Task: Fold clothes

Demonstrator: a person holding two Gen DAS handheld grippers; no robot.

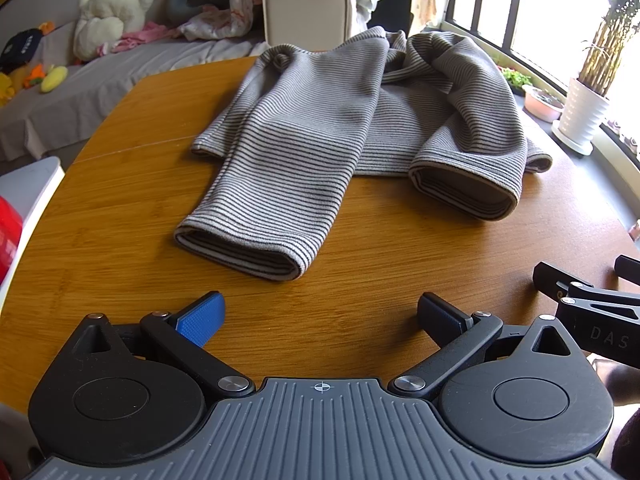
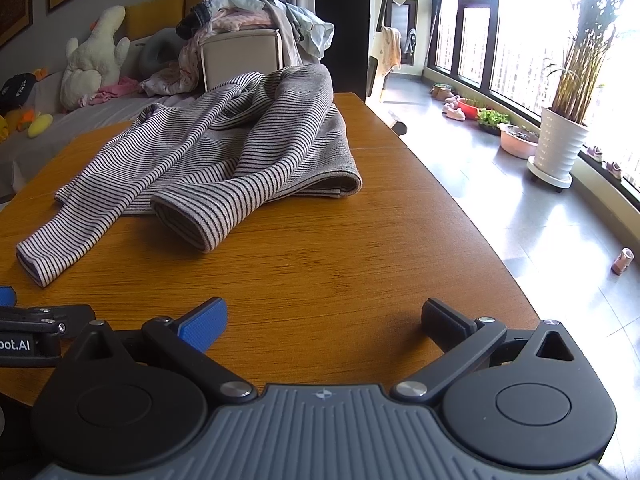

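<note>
**Both grippers spread and empty, striped sweater lying ahead on the table**

Your left gripper (image 1: 320, 316) sits low over the near edge of the wooden table (image 1: 120, 208), its blue-padded fingers (image 1: 204, 320) spread wide with nothing between them. Your right gripper (image 2: 324, 320) is just beside it, also over the near edge, jaws likewise spread apart and holding nothing. Each camera catches a corner of the other tool at its frame edge.

The striped sweater (image 1: 320, 120) lies on the tabletop ahead of both grippers, apart from them, with bare wood between. It is grey with thin dark stripes and is not laid flat: the body is bunched and rumpled toward the far side. Two sleeves run toward you. The left sleeve cuff (image 1: 240, 248) is the nearest part of the garment to your left gripper; the right sleeve cuff (image 2: 188, 224) lies further back and gapes open.

Beyond the table stands a beige bin (image 2: 240, 56) heaped with clothes, and left of it a sofa with a white plush toy (image 2: 94, 60). On the right, by the window, a white plant pot (image 2: 558, 144) stands on the floor.
</note>
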